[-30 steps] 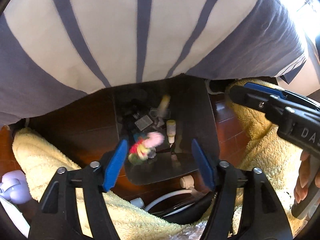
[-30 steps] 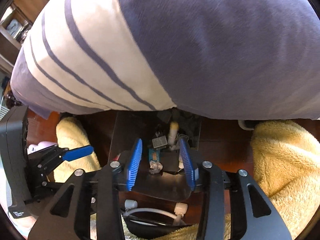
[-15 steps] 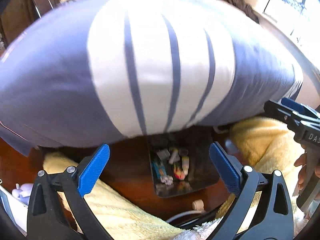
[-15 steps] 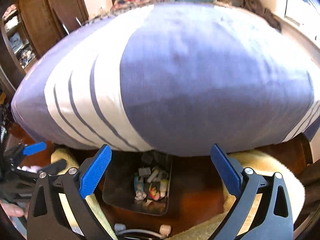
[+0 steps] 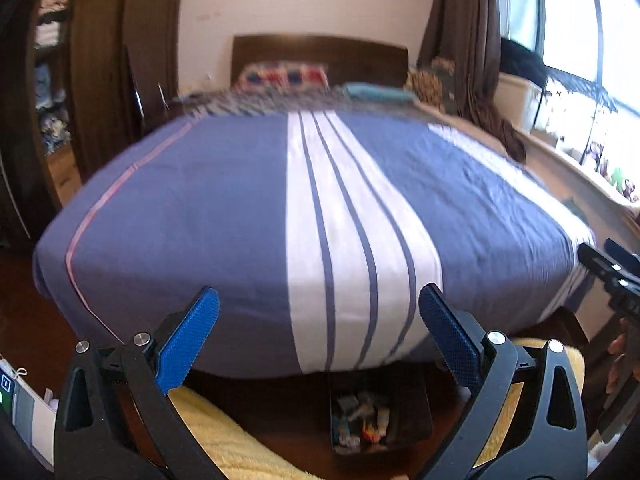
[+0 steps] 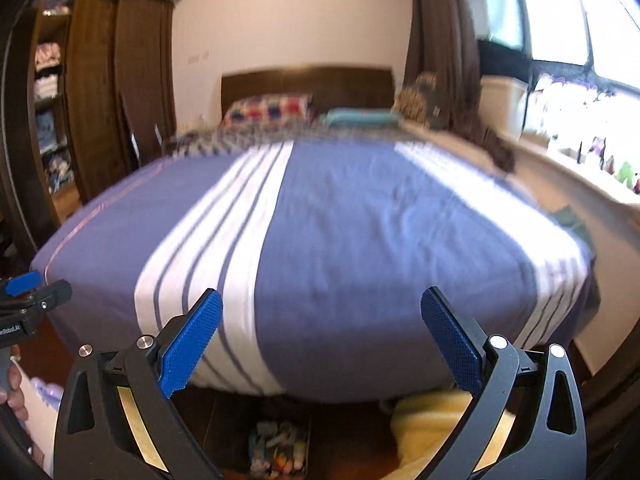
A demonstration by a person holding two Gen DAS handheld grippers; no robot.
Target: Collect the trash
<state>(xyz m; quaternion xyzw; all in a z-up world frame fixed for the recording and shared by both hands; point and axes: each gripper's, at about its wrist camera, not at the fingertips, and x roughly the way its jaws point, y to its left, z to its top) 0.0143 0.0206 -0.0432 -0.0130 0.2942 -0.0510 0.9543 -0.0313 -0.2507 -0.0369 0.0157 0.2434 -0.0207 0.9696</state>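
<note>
A dark tray (image 5: 420, 408) on the floor at the foot of the bed holds several small pieces of trash (image 5: 364, 420). It also shows low in the right wrist view (image 6: 306, 432) with the trash (image 6: 278, 450) in it. My left gripper (image 5: 318, 340) is open and empty, raised well above the tray and facing the bed. My right gripper (image 6: 320, 340) is open and empty, also raised. The right gripper's body shows at the right edge of the left wrist view (image 5: 616, 280).
A bed with a blue and white striped cover (image 5: 320, 208) fills both views. A yellow fluffy rug (image 5: 232, 444) lies on the wooden floor beside the tray. A wardrobe (image 6: 100, 92) stands left, a window ledge (image 6: 580, 168) right.
Both grippers have opened wide and risen from just above the tray to look across the bed. The colourful piece between the left fingers a second ago now lies in the tray.
</note>
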